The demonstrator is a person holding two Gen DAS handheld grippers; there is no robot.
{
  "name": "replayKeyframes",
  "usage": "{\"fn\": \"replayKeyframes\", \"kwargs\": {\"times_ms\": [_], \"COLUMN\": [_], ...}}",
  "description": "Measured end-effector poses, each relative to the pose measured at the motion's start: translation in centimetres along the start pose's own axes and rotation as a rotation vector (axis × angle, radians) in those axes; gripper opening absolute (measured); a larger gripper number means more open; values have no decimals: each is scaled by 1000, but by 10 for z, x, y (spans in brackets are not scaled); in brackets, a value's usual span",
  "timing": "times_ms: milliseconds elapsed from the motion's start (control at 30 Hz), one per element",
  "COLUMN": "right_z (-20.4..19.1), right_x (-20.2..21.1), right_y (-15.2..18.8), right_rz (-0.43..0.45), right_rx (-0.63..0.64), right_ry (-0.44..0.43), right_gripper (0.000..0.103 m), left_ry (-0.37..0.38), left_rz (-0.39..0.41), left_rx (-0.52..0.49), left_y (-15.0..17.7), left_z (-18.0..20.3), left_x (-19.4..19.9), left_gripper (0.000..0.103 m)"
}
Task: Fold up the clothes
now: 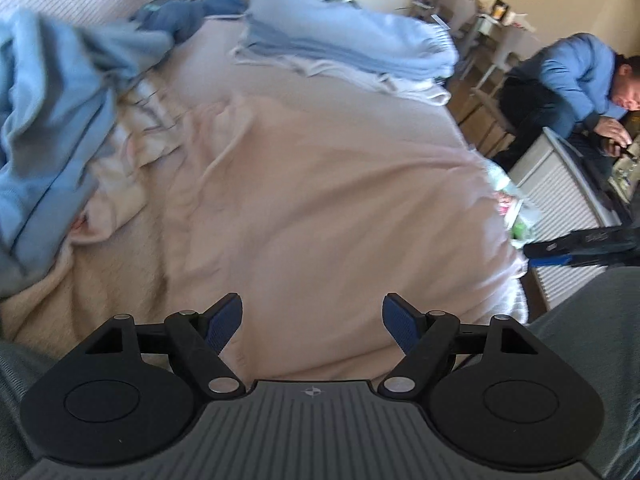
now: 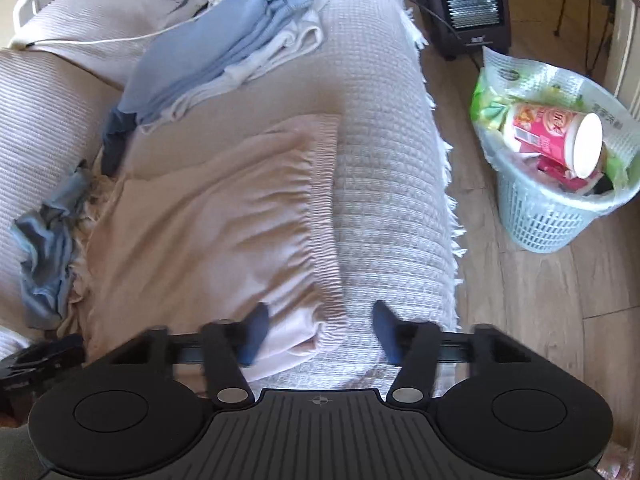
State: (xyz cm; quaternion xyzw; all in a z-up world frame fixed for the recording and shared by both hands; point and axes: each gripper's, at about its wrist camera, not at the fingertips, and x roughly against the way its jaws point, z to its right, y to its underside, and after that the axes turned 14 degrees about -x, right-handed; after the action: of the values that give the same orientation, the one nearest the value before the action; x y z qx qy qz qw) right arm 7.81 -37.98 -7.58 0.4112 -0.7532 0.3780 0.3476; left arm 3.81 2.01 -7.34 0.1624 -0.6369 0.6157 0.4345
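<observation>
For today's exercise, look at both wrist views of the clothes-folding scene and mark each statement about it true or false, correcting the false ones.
1. The pink garment lies spread on the white woven cover. True.
2. The right gripper is clamped shut on the pink garment. False: its fingers stand apart over the garment's corner, not pressing on it.
3. The waste basket on the floor is empty. False: it holds a pink cup and wrappers.
4. A stack of folded light blue and white clothes lies beyond the pink garment. True.
5. The left gripper holds a blue towel. False: it is open, with nothing between its fingers.
</observation>
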Motion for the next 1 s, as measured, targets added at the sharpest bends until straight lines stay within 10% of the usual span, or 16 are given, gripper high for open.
{"fn": "replayKeyframes", "kwargs": {"times_ms": [267, 467, 1000], "right_z": [27, 2, -130], "right_x": [-26, -11, 26], "right_y": [8, 20, -22], "right_rz": [-40, 37, 82], "right_rx": [-188, -57, 273], "right_ry": [-77, -17, 20], "right_gripper": [52, 15, 15], "left_ry": [8, 23, 68], "left_rz": [-21, -27, 70], "left_rx": [4, 41, 110], "left_y": [5, 12, 27], "left_z": [8, 3, -16], "left_x": [-6, -7, 23], "left_gripper": [76, 76, 77]}}
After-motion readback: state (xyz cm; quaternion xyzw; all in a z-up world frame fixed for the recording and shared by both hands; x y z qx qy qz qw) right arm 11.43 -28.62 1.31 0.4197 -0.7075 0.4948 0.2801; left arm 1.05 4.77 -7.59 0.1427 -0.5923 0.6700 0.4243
